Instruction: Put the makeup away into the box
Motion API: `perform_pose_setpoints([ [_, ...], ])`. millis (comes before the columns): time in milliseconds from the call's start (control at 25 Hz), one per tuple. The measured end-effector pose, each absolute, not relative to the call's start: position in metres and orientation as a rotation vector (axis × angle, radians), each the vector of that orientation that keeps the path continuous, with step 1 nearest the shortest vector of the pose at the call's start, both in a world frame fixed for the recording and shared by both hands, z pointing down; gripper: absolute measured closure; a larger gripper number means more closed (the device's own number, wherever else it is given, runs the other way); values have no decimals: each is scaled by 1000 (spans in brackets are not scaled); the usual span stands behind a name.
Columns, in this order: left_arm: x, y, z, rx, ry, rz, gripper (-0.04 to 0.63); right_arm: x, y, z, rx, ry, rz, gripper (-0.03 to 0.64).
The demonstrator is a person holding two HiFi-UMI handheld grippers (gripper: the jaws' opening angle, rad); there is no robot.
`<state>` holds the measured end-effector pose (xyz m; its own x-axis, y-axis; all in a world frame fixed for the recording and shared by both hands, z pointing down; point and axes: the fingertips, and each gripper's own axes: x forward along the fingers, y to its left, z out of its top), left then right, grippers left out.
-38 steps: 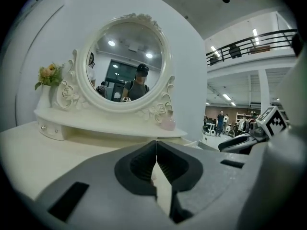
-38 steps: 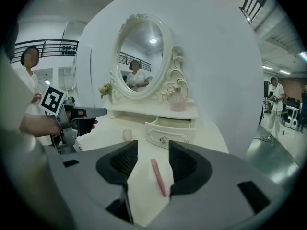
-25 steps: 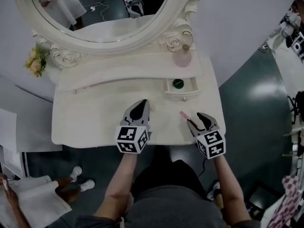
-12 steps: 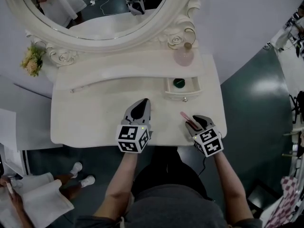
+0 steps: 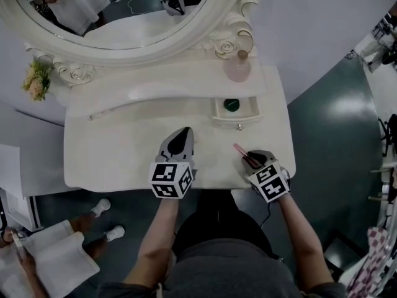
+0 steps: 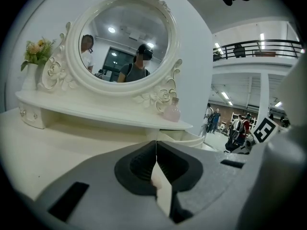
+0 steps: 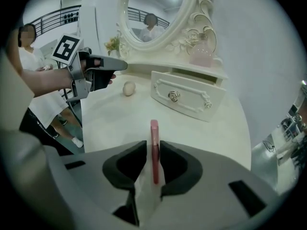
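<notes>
Looking down on a cream dressing table [image 5: 111, 154] with an oval mirror [image 5: 124, 17] behind it; a person stands at its near edge with a gripper in each hand. The right gripper [image 5: 251, 159] tilts steeply down over a slim pink tube [image 5: 240, 149] of makeup lying near the table's right front corner; the steep tilt suits picking a low, thin thing off a flat top. In the right gripper view the tube [image 7: 154, 133] runs lengthwise between the jaws, which have just been closing and now stand narrow around it; one pad looks to be against it, and a thin sliver of light shows on the other side, so the grip seems not quite made. Just beyond the tube stands a small open drawer [image 5: 237, 118], probably the box meant, with a round green item [image 5: 232, 105] already in it; its nearness should keep the carry short. The left gripper [image 5: 183, 132] is held nearly level over the middle of the table, jaws pressed together with nothing between them, apparently waiting clear of the work. A pale egg-shaped object [image 7: 128, 88] lies on the table near it; a pink bottle [image 5: 237, 70] stands on the shelf above the drawer.
</notes>
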<state>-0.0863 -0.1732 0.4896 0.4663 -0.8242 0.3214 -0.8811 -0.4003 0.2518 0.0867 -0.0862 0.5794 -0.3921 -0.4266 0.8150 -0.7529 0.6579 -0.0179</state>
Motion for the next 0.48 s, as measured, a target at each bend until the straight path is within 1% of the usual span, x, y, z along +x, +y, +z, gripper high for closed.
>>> perform_pose_setpoints([
  [480, -89, -172, 485, 2326, -1451, 188, 588, 83, -84, 581, 865, -2030, 522, 568],
])
